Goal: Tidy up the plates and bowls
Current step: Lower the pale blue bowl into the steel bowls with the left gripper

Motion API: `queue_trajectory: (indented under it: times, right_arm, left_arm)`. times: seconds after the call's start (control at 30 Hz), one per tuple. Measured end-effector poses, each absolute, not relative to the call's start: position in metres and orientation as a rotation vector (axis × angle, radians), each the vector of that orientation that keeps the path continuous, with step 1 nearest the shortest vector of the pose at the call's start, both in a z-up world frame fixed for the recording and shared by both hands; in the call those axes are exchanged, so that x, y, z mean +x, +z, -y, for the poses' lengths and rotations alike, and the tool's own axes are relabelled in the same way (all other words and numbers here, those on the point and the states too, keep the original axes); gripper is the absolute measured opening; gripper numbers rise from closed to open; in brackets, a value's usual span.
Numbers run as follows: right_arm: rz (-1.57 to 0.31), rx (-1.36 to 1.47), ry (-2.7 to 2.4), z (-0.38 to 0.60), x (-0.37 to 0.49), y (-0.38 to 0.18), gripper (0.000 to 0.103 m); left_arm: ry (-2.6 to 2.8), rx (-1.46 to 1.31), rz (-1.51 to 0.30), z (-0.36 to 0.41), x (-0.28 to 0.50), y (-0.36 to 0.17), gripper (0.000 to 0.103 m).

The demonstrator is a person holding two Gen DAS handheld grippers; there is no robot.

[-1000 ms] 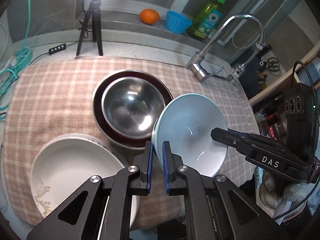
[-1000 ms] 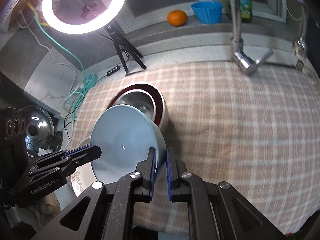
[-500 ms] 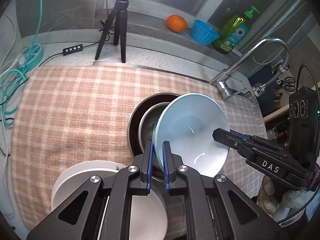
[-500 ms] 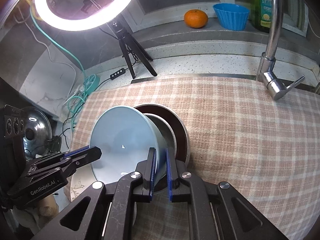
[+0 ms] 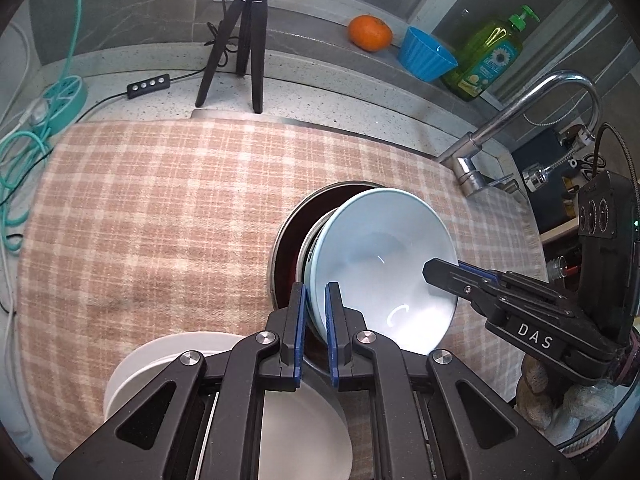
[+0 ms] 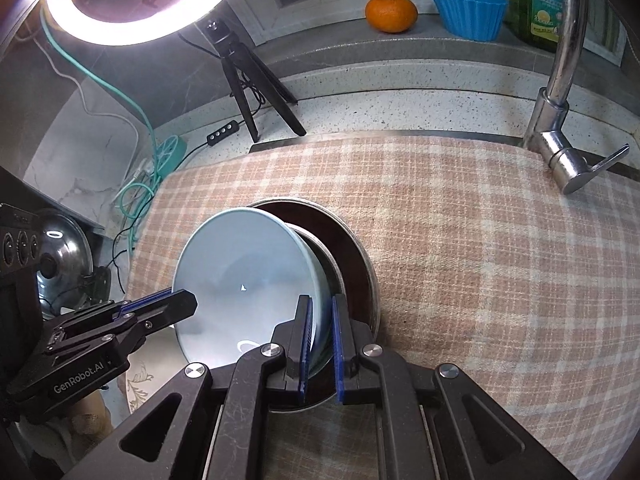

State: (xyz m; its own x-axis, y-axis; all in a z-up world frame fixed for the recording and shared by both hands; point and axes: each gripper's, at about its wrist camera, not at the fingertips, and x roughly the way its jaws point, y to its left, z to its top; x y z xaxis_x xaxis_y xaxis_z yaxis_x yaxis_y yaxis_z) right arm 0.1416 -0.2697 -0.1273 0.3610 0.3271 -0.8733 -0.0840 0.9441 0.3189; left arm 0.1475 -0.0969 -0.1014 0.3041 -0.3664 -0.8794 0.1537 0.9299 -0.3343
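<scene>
A pale blue bowl (image 5: pixel 384 268) (image 6: pixel 240 272) hangs tilted, held between both grippers. My left gripper (image 5: pixel 316 320) is shut on its near rim, and my right gripper (image 6: pixel 320 332) is shut on the opposite rim. Each gripper shows in the other's view: the right gripper (image 5: pixel 440 272) and the left gripper (image 6: pixel 176 304). Just beneath the blue bowl a steel bowl (image 5: pixel 310 240) (image 6: pixel 326 256) sits nested in a dark red dish (image 5: pixel 286 248) (image 6: pixel 352 248), both mostly covered. I cannot tell if the blue bowl touches them. A white plate (image 5: pixel 168 360) (image 6: pixel 138 384) lies in front of them.
A checked cloth (image 5: pixel 160 208) covers the counter. A tripod (image 5: pixel 240 40) with a ring light (image 6: pixel 132 20) stands at the back, with cables (image 5: pixel 24 140) to the left. An orange (image 5: pixel 370 32), a blue cup (image 5: pixel 426 54) and a soap bottle (image 5: pixel 488 56) line the ledge. A faucet (image 5: pixel 520 120) rises at right.
Both grippers carried the blue bowl sideways and down until it hangs over the steel bowl, which was beside it before. The white plate has slid towards the bottom of the left wrist view.
</scene>
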Motion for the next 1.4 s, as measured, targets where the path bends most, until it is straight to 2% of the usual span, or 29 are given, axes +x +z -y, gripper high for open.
queue_trajectory:
  times: [0.43, 0.83, 1.1, 1.4]
  right_arm:
    - [-1.162, 0.193, 0.265, 0.268, 0.144, -0.126, 0.012]
    - [-1.087, 0.318, 0.255, 0.298, 0.124, -0.111, 0.014]
    - [-1.083, 0.381, 0.225, 0.319, 0.11, -0.12, 0.02]
    - [-1.111, 0.384, 0.233, 0.317, 0.114, -0.131, 0.02]
  left_arm:
    - [-0.33, -0.188, -1.218, 0.094, 0.152, -0.105, 0.008]
    - [-0.306, -0.212, -1.137, 0.069, 0.143, -0.082, 0.008]
    - [-0.3, -0.242, -1.164, 0.055, 0.145, -0.093, 0.01]
    - [-0.334, -0.231, -1.2, 0.066, 0.151, -0.106, 0.011]
